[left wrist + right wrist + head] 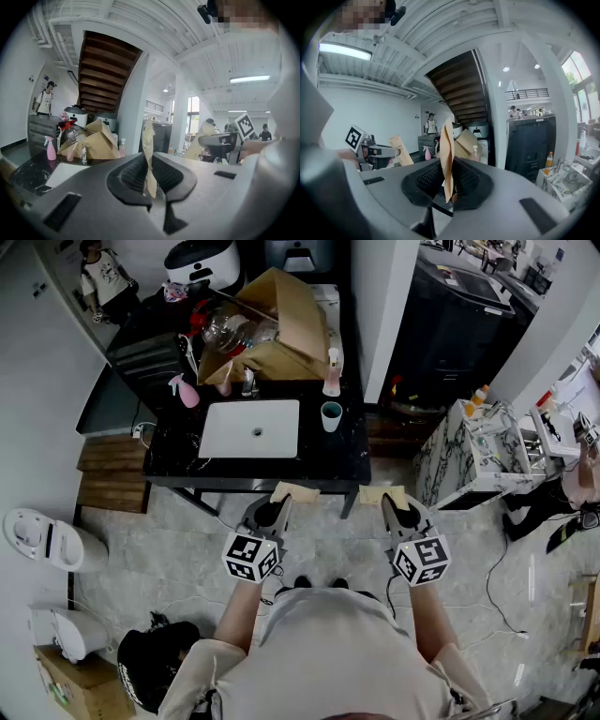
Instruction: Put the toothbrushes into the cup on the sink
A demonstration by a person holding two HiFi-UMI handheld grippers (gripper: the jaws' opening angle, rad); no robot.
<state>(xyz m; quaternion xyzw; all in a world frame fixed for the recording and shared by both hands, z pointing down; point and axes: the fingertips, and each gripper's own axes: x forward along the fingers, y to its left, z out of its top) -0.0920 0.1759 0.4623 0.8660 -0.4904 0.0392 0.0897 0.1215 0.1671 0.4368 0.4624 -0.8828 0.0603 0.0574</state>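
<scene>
well, both sets of jaws are nearly closed. the left gripper [279,504] pinches a thin tan paper packet [148,145] upright between its pads, and the right gripper [396,506] clamps a second tan packet [447,154] the same way. at 12 o'clock, beyond them, stands the black counter [347,460] with the white sink [250,427]. the teal cup [331,415] sits at the sink's 3 o'clock, well apart from both packets.

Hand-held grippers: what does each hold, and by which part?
Left hand-held gripper: a tan paper packet, clamped by its near end. Right hand-held gripper: a second tan packet, likewise.
</scene>
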